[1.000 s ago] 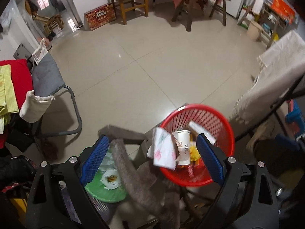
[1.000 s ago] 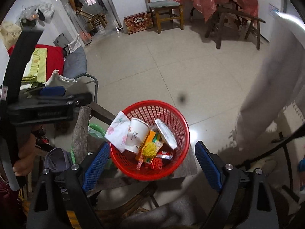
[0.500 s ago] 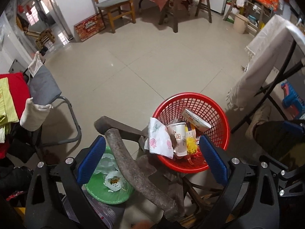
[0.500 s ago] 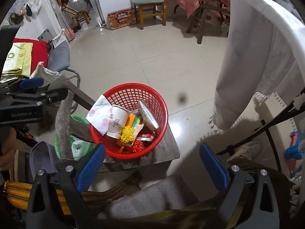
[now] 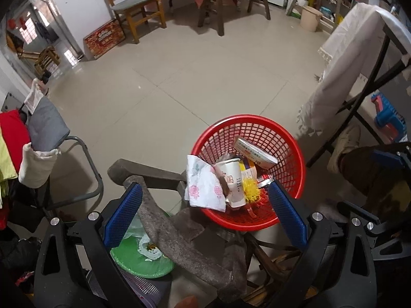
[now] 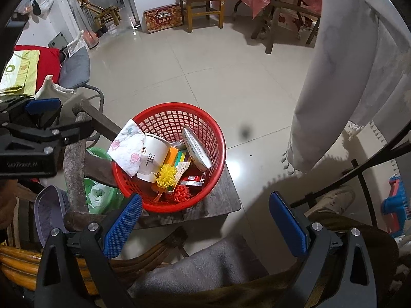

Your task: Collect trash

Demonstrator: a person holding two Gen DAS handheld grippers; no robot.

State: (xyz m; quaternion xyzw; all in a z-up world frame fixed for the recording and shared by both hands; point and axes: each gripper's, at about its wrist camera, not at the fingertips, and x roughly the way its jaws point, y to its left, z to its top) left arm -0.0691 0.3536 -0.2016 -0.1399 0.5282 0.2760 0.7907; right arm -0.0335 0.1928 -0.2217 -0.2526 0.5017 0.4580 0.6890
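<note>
Wooden stool [image 6: 218, 200], basket [image 6: 154, 202] beyond right tongs [image 6: 205, 218]

Bright, sharp daylight; fisheye-warped, vignetted edges.

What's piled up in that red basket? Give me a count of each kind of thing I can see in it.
Floral napkin: 1
White paper cup: 1
Flat white box: 1
Yellow pompom: 1
Red pompom: 1
Yellow-orange carton: 1
Small red wrapper: 1
Total: 7, all in the red basket
</note>
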